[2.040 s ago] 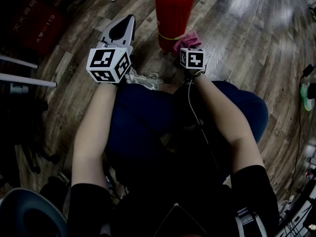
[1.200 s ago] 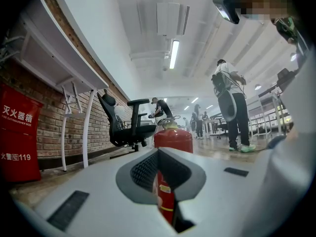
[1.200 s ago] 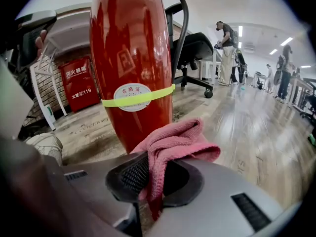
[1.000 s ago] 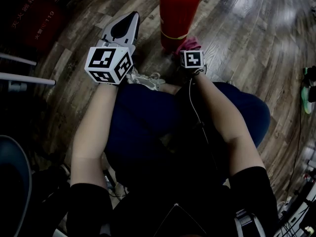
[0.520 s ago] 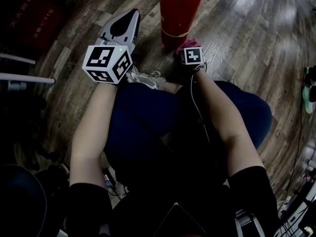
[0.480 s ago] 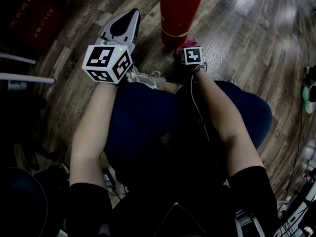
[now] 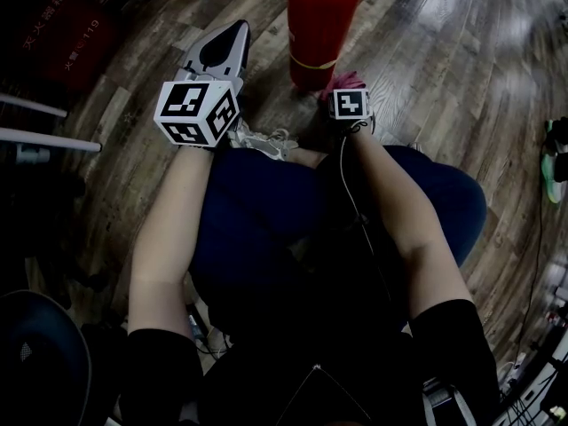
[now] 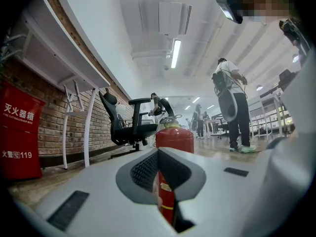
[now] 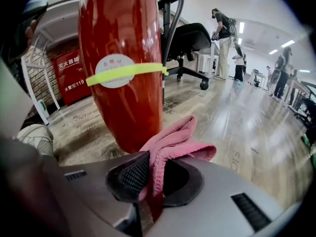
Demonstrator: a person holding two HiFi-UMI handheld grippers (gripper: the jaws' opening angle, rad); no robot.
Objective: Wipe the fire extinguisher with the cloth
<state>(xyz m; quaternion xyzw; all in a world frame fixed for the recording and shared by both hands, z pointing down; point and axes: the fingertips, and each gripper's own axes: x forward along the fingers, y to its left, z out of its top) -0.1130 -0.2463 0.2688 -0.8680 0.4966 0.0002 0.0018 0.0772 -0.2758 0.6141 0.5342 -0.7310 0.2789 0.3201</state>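
Pink cloth clamped in R gripper, by red extinguisher; L gripper closed, empty.

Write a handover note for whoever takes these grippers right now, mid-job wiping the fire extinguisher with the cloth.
Left gripper: shut, empty, held left of the fire extinguisher.
Right gripper: shut on the pink cloth, low by the extinguisher's base.
The extinguisher stands upright on the wood floor.
Done: the cloth is gripped and brought to the cylinder. How much is already wiped cannot be told.
To do: wipe the red body, probably upward past the yellow band.
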